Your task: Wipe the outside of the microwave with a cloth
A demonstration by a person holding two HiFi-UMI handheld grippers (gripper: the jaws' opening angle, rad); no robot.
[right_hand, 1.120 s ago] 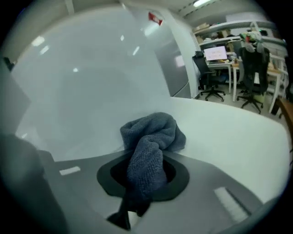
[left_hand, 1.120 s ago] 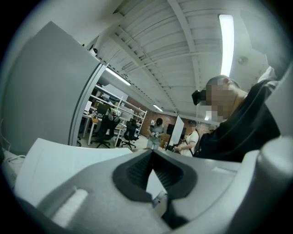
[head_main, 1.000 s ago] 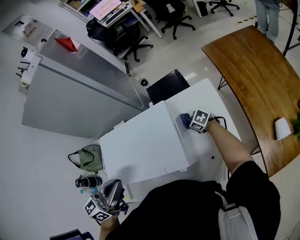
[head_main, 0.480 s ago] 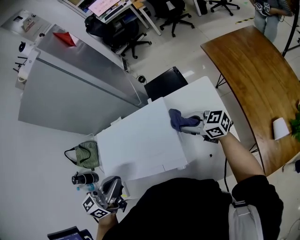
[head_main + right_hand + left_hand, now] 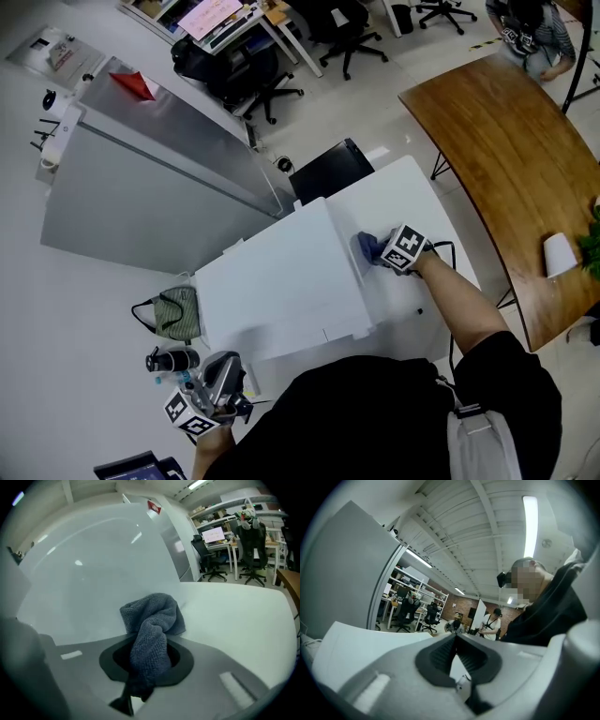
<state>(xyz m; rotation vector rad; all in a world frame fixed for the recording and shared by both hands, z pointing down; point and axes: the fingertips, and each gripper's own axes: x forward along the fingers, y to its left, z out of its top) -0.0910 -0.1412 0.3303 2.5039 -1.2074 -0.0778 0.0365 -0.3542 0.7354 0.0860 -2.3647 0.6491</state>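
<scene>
The white microwave (image 5: 277,286) stands on a white table (image 5: 412,192) in the head view. My right gripper (image 5: 382,251) is beside its right wall, shut on a bunched blue-grey cloth (image 5: 367,246) that presses against that wall. In the right gripper view the cloth (image 5: 152,620) bulges out past the right gripper (image 5: 151,656) onto the microwave's white wall (image 5: 89,569). My left gripper (image 5: 225,370) hangs low off the microwave's near left corner. In the left gripper view the left gripper (image 5: 456,638) points upward with its pads (image 5: 440,654) together and nothing between them.
A grey partition (image 5: 141,178) runs behind the microwave, with a black box (image 5: 330,169) at the table's far edge. A wooden table (image 5: 506,159) with a white cup (image 5: 561,253) stands to the right. A green bag (image 5: 176,314) and a dark bottle (image 5: 169,359) lie at the left.
The right gripper, with the cloth, swept up to the microwave's upper right edge and has come back down along the right wall. The left gripper has barely moved.
</scene>
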